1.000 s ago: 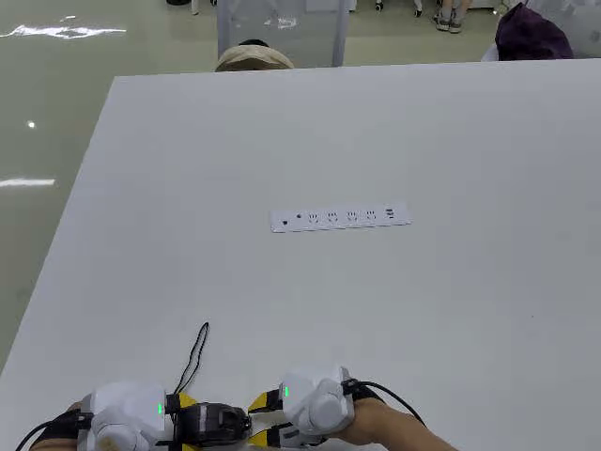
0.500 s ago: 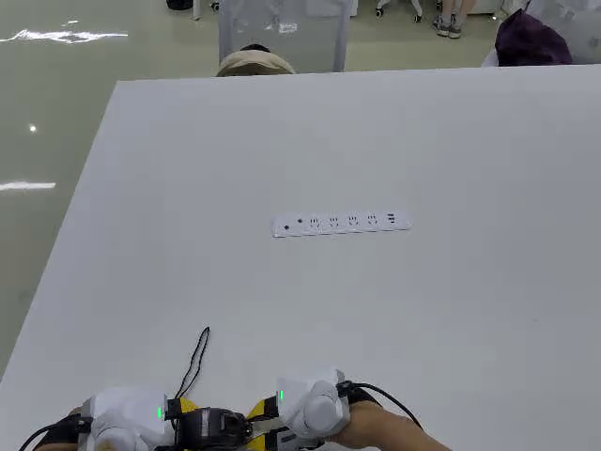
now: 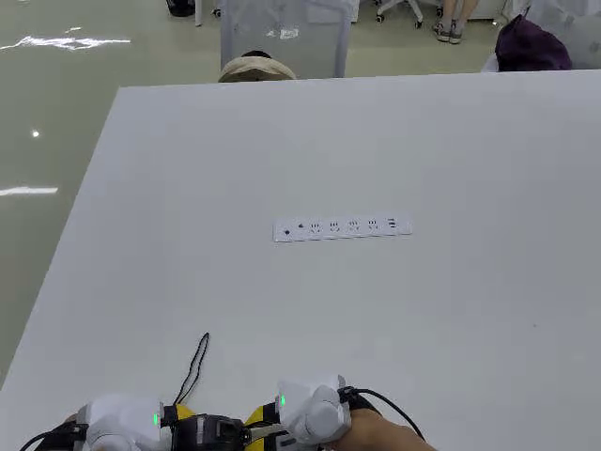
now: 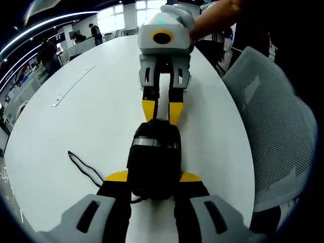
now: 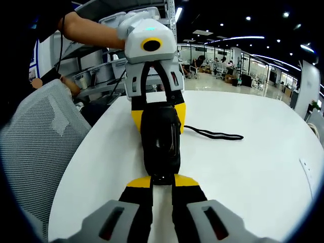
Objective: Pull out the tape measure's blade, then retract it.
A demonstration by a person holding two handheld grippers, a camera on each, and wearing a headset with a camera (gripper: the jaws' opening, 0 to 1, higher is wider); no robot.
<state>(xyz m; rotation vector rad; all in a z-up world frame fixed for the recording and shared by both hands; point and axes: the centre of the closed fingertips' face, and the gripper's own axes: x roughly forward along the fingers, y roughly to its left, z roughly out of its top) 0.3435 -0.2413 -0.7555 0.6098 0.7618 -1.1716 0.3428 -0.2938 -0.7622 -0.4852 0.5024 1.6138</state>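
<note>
A black tape measure (image 3: 214, 434) lies on the white table (image 3: 329, 150) at its near edge. Its black wrist strap (image 3: 194, 362) trails away across the table. My left gripper (image 4: 153, 177) is shut on the tape measure (image 4: 154, 154) body from one side. My right gripper (image 5: 162, 181) faces it from the other side, its yellow fingertips closed on the blade's end at the front of the case (image 5: 161, 136). In the head view the left gripper (image 3: 186, 425) and right gripper (image 3: 257, 428) sit nose to nose. No length of blade shows between them.
A white power strip (image 3: 342, 228) lies flat in the middle of the table. A grey mesh chair (image 4: 268, 111) stands just behind the near edge. The table's left edge drops to a glossy floor (image 3: 47, 188). Another person's head (image 3: 250, 66) shows beyond the far edge.
The head camera has tipped, so everything sits lower in the picture. My right gripper has edged left toward the tape measure and its fingertips have narrowed. The left gripper holds steady.
</note>
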